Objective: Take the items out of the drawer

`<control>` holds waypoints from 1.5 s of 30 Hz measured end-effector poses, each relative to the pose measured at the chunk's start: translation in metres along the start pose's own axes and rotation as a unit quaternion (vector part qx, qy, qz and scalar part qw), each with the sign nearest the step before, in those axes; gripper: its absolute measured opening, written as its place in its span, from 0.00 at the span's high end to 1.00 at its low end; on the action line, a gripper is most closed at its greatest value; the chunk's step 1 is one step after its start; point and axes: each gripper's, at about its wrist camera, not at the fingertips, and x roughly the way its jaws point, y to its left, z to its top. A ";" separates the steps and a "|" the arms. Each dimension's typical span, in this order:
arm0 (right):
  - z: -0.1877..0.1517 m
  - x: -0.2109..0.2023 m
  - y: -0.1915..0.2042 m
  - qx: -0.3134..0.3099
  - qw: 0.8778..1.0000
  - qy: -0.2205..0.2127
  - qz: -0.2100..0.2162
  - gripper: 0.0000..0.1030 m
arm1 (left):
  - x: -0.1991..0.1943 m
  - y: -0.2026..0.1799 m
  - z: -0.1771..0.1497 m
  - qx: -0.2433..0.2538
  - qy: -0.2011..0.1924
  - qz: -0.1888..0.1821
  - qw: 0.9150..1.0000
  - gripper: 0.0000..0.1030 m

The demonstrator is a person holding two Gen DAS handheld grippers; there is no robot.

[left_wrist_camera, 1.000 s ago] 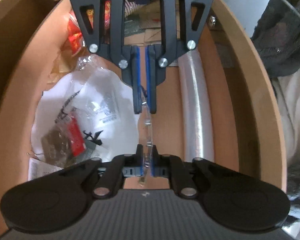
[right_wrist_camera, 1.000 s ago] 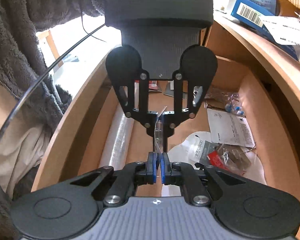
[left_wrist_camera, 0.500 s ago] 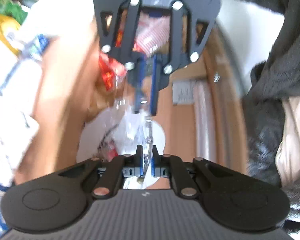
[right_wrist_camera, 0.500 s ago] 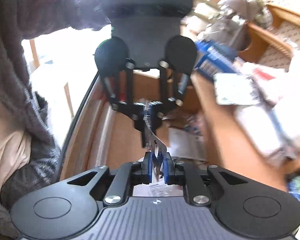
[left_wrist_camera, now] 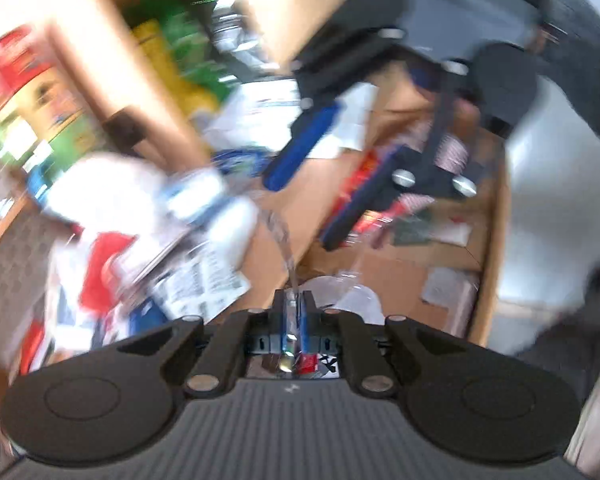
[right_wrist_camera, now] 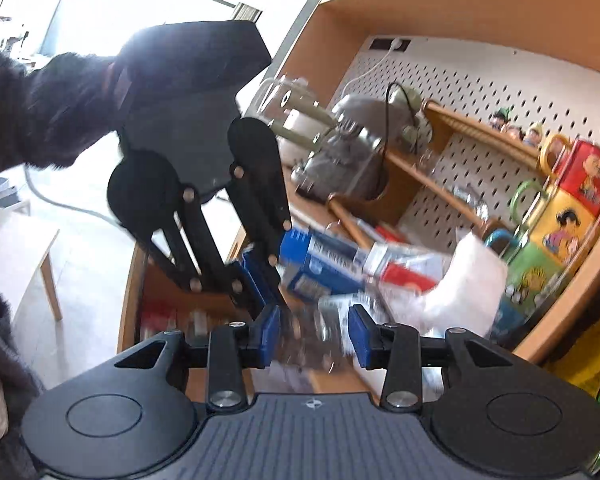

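My left gripper (left_wrist_camera: 295, 320) is shut on the edge of a clear plastic bag (left_wrist_camera: 280, 240) and holds it up over the open wooden drawer (left_wrist_camera: 492, 240). My right gripper (right_wrist_camera: 314, 330) is open, its blue pads (right_wrist_camera: 270, 326) apart, with the clear bag (right_wrist_camera: 316, 328) hanging loose between them, blurred. The right gripper shows in the left wrist view (left_wrist_camera: 332, 176) with its jaws spread. The left gripper shows in the right wrist view (right_wrist_camera: 260, 276), raised above the drawer (right_wrist_camera: 148, 280).
The desk top (left_wrist_camera: 268, 200) beside the drawer carries a heap of boxes and packets (right_wrist_camera: 332, 264). A pegboard shelf (right_wrist_camera: 460, 136) holds a kettle and stacked coloured mugs (right_wrist_camera: 564, 216). Red packets and papers (left_wrist_camera: 364, 184) lie in the drawer.
Both grippers lifted the clear bag out of the drawer and swung toward the desk. My right gripper has opened and let go of the bag; my left still grips it.
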 end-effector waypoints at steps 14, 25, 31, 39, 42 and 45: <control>-0.046 0.032 -0.005 -0.001 0.989 0.129 0.073 0.64 | 0.004 -0.001 -0.028 0.011 0.040 -0.029 0.999 0.89; -0.109 0.083 0.010 0.005 0.952 0.224 0.207 0.64 | 0.051 -0.008 -0.020 0.067 0.103 -0.134 0.983 0.42; -0.129 0.114 0.024 0.004 0.940 0.235 0.247 0.58 | 0.082 0.004 -0.012 0.036 0.092 -0.188 0.977 0.25; -0.139 0.128 0.024 0.020 0.940 0.227 0.252 0.56 | 0.079 -0.007 -0.013 0.062 0.077 -0.171 0.980 0.91; -0.139 0.127 0.026 0.020 0.942 0.223 0.251 0.56 | 0.083 -0.011 -0.015 0.074 0.097 -0.184 0.975 0.90; -0.139 0.125 0.027 0.022 0.942 0.220 0.252 0.57 | 0.106 -0.024 -0.024 0.101 0.129 -0.158 0.974 1.00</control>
